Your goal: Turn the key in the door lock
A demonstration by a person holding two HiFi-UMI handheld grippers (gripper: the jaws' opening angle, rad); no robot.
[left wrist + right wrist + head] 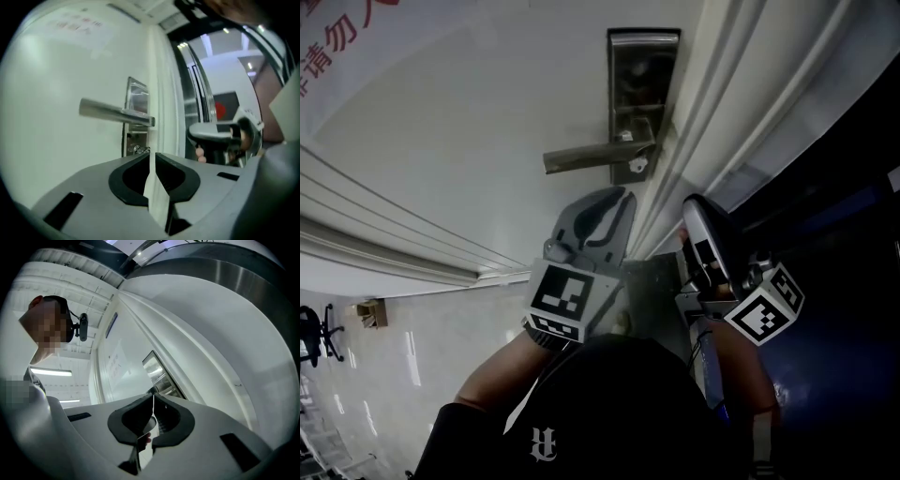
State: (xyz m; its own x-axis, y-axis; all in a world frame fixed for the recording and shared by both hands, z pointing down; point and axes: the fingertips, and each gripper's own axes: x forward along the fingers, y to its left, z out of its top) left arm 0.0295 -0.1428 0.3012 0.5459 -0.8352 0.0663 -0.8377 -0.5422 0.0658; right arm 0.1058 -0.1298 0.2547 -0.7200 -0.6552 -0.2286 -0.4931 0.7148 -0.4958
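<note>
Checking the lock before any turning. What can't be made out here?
Key: tiny and dim in the head view; its angle is unreadable.
Left gripper view: the left gripper covers the key's lower part.
Right gripper view: the right gripper hides the key; only the lock plate shows.
Red print on the door: cut off by the head view's top-left edge.
</note>
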